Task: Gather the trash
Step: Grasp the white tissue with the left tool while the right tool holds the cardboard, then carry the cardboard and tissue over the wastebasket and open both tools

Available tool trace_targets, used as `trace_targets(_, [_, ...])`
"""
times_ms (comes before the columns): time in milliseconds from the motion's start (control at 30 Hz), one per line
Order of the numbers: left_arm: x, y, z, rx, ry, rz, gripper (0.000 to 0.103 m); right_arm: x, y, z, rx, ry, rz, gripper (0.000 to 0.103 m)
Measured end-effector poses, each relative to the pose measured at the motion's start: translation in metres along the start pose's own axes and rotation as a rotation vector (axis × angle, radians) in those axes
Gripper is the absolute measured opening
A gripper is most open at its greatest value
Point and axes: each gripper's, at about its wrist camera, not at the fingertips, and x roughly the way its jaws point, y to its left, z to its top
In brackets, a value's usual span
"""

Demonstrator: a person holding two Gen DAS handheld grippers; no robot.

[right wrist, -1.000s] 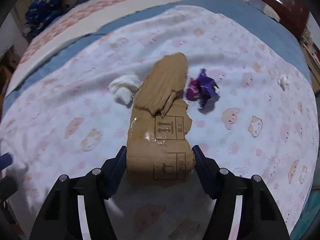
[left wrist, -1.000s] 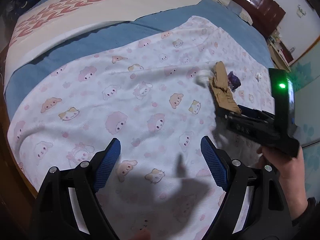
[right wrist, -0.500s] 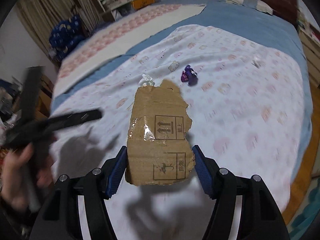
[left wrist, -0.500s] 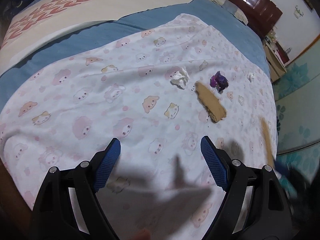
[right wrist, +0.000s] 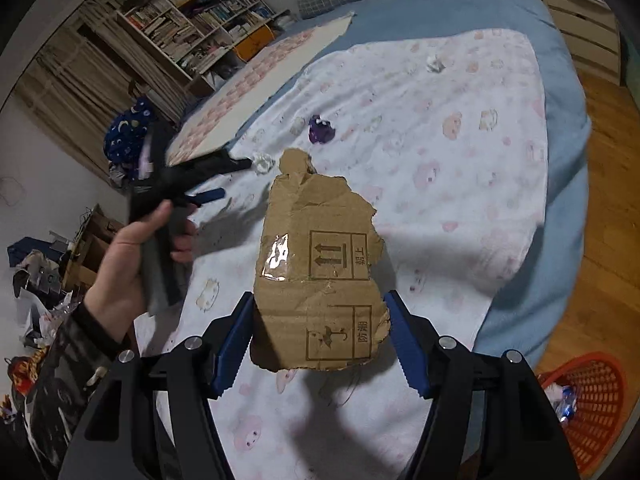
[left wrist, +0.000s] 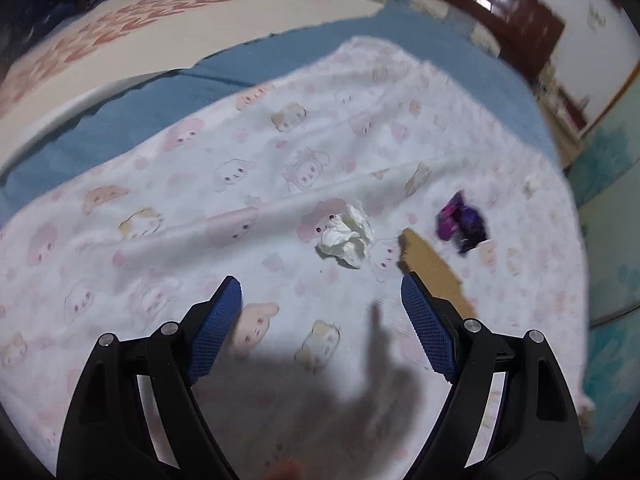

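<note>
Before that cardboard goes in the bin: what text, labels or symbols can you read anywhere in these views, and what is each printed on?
"向上", beside two up arrows, boxed: on the cardboard piece in the right tongs.
"防潮", beside an umbrella symbol, boxed: same piece, lower down.
Book spines on the bookshelf: too small to read.
Left wrist view: no text.

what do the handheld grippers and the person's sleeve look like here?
Both grippers, left and right, match: black angular skeletal frames with silver round screw heads, and blue fingers with ribbed, textured pads. No cables or markings visible. The left hand comes out of a dark patterned sleeve with a black cuff.
</note>
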Motion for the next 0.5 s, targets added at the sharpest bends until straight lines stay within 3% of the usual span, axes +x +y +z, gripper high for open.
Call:
trace_targets(200, [0.022, -0.013, 0.009, 0.027, 0.013, 0.019, 0.081, 0.004, -0.022, 0.004, 0.043, 0.021, -0.001, 0.065])
trace_targets(233, [0.024, -0.015, 0.010, 0.037, 0.011, 0.016, 0.075, 0.004, -0.023, 0.006, 0.038, 0.018, -0.003, 0.065])
trace_targets(267, [0.026, -0.016, 0.012, 0.046, 0.009, 0.024, 0.060, 0.004, -0.023, 0.007, 0.033, 0.018, -0.006, 0.065])
trace_targets(367, [0.030, -0.023, 0.014, 0.094, 0.003, 0.075, 0.032, 0.004, -0.021, 0.006, 0.020, 0.019, -0.012, 0.065])
trace_targets(500, [0.029, -0.028, 0.012, 0.126, -0.013, 0.099, 0.023, 0.003, -0.019, 0.004, 0.007, 0.020, -0.024, 0.065])
